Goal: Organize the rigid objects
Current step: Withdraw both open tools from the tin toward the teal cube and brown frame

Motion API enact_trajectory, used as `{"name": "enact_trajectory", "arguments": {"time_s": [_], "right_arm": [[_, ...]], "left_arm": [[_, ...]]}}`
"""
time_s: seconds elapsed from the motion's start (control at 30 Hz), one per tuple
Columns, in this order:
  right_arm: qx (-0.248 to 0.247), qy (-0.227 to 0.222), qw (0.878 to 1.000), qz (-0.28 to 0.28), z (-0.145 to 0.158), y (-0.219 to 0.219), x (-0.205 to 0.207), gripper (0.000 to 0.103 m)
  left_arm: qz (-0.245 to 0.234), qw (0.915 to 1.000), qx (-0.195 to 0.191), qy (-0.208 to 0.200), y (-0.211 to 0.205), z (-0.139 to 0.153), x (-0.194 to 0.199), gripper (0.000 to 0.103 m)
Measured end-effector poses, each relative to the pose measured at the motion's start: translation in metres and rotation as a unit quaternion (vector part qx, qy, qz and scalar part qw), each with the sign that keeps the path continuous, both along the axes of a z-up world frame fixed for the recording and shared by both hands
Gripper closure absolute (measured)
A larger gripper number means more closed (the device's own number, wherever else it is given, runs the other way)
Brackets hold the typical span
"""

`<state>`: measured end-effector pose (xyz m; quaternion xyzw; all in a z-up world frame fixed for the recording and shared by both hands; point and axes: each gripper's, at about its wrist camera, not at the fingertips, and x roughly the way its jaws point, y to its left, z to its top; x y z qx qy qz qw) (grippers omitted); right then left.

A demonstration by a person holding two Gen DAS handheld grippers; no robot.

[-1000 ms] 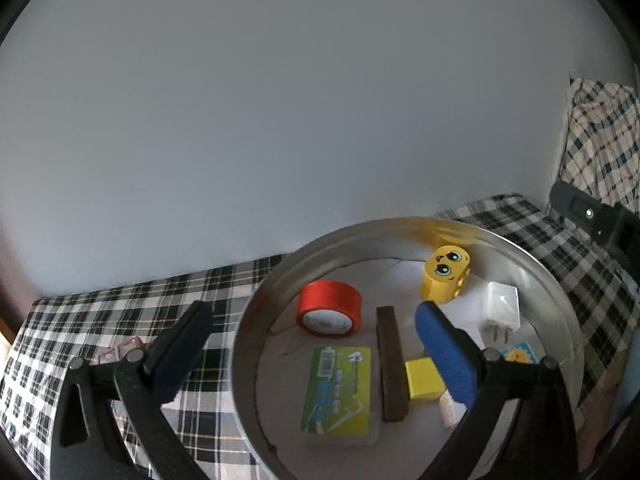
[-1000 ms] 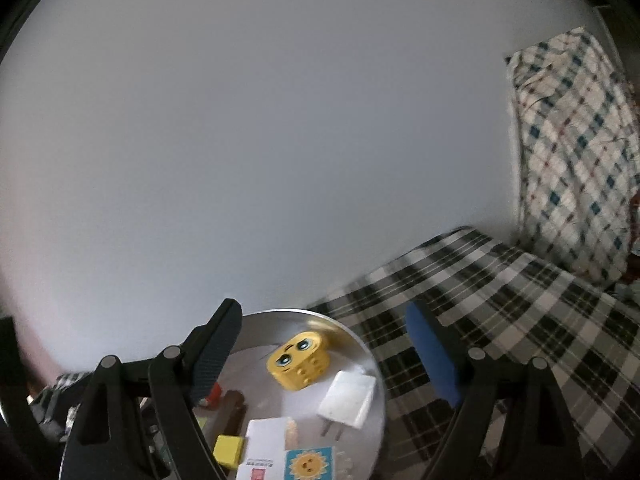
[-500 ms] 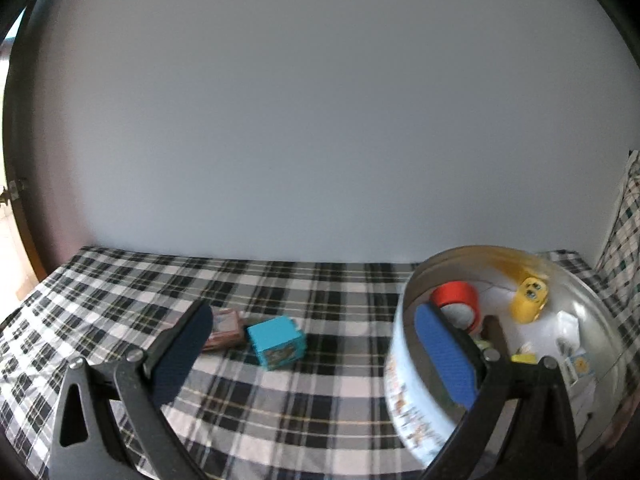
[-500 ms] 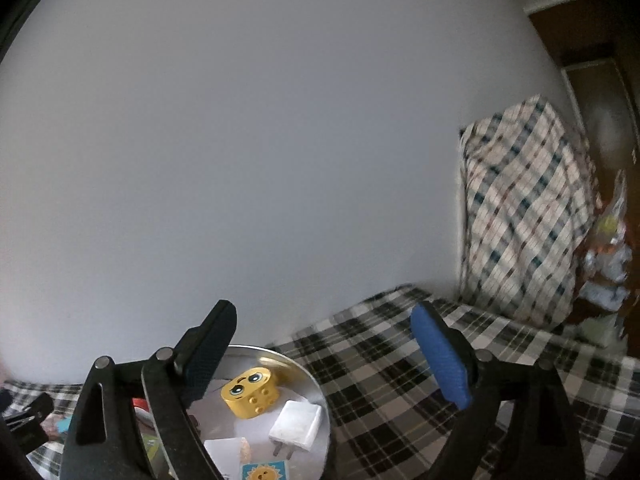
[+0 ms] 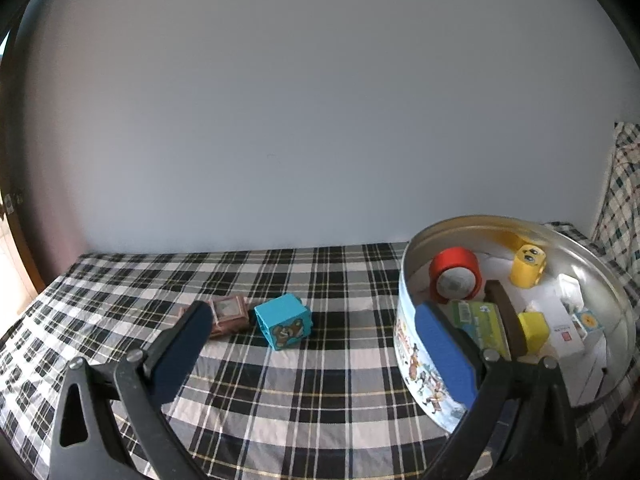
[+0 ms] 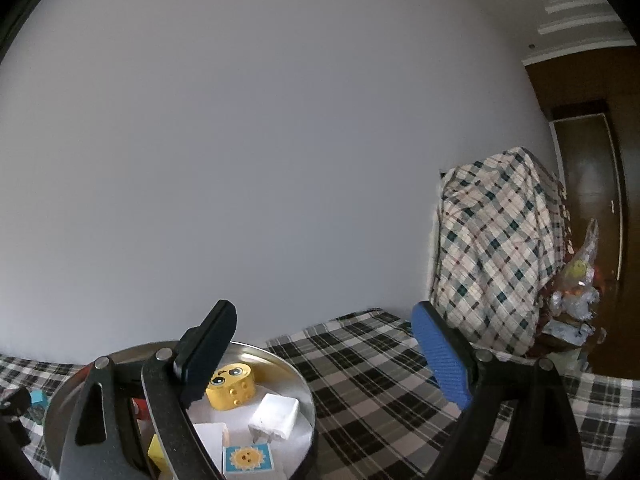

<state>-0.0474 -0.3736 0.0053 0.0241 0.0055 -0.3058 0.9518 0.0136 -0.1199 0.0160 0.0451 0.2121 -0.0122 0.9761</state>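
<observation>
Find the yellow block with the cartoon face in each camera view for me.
Left wrist view: the yellow face block sits at the far side inside the round tin, right of the red tape roll.
Right wrist view: it lies at lower left, in the tin, behind the white charger.
Shared landmark: the round tin.

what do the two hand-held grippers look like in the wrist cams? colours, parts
Left hand-held gripper: two black plastic fingers with triangular cutouts and silver pivot screws, both pads blue. Right hand-held gripper: same black frame and screws, but one pad is black, the other textured blue. No cables, sleeves or hands visible.
</observation>
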Motion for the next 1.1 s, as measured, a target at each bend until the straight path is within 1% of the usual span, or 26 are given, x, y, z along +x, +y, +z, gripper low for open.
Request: {"name": "enact_trajectory", "arguments": {"time_s": [0.17, 0.37, 0.7, 0.83, 0.93, 1.1], "right_arm": [[0.024, -0.007, 1.0, -0.015, -0.002, -0.001, -0.02, 0.012], [0.012, -0.014, 1.0, -0.025, -0.002, 0.012, -0.036, 0.012], [0.027, -0.019, 0.999, -0.028, -0.003, 0.028, -0.053, 0.012], [0.046, -0.013, 0.999, -0.006, -0.006, 0.041, -0.053, 0.012], [0.059, -0.004, 0.998, 0.012, -0.009, 0.055, -0.047, 0.012], [0.057, 0.007, 0.997, 0.043, -0.012, 0.083, -0.033, 0.012]], "left_arm": [[-0.015, 0.9999, 0.001, -0.005, 0.003, 0.001, -0.01, 0.001], [-0.03, 0.9995, -0.009, -0.01, 0.013, 0.002, -0.02, 0.001], [-0.046, 0.9988, -0.018, -0.005, 0.028, 0.003, -0.027, 0.001], [-0.044, 0.9986, -0.027, -0.006, 0.036, 0.003, -0.028, 0.001], [-0.042, 0.9988, -0.025, -0.006, 0.043, 0.003, -0.028, 0.001], [-0.034, 0.9991, -0.026, -0.005, 0.058, 0.003, -0.026, 0.001]]}}
